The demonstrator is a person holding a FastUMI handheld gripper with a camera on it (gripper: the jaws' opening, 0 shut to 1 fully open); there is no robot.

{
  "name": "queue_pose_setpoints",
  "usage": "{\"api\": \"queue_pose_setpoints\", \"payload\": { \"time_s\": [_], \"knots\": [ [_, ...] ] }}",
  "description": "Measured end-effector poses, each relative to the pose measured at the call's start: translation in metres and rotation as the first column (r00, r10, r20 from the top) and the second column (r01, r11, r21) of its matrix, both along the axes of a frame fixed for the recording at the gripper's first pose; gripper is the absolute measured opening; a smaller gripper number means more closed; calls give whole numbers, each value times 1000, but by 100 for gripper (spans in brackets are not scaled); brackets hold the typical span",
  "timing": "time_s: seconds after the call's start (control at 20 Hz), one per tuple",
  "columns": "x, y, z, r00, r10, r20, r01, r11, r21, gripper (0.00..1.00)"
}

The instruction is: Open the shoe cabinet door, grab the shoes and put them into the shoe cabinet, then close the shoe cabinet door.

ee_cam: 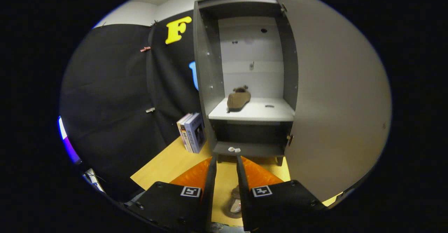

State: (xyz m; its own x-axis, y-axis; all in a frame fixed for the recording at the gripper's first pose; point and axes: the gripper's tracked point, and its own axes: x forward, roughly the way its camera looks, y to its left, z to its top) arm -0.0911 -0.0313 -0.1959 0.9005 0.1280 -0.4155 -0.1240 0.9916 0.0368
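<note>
You have the shoe cabinet [210, 68] with its door [336, 96] swung wide open, and one shoe [238, 99] already lies on the pale shelf [259, 112] inside it. A second shoe [235, 202] lies on the worktop [168, 164] in front of the cabinet, under your claw [226, 163]. The claw's fingers stand slightly apart with nothing between them, so by my reading that shoe and closing the door remain.

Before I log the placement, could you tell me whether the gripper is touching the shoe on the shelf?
Apart. The gripper view shows the shoe on the cabinet shelf, well beyond the gripper.
</note>
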Motion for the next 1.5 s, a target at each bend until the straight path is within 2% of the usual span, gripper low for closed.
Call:
{"api": "queue_pose_setpoints", "payload": {
  "time_s": [0.15, 0.3, 0.5, 0.7, 0.85, 1.0, 1.2, 1.5],
  "knots": [
    [16, 6, -67, 990, -65, -125, 63, 998, -23, 42],
    [19, -4, -125, 962, -151, -228, 139, 988, -68, 43],
    [2, -24, -202, 892, -253, -374, 240, 967, -82, 43],
    [-11, -36, -269, 819, -301, -489, 282, 953, -114, 42],
    [-8, -36, -297, 799, -307, -518, 298, 949, -103, 42],
    [-5, -34, -321, 792, -280, -543, 259, 959, -116, 42],
    [12, -36, -330, 818, -267, -509, 229, 964, -138, 42],
    [40, -46, -339, 837, -265, -479, 222, 964, -146, 42]
  ]
}}
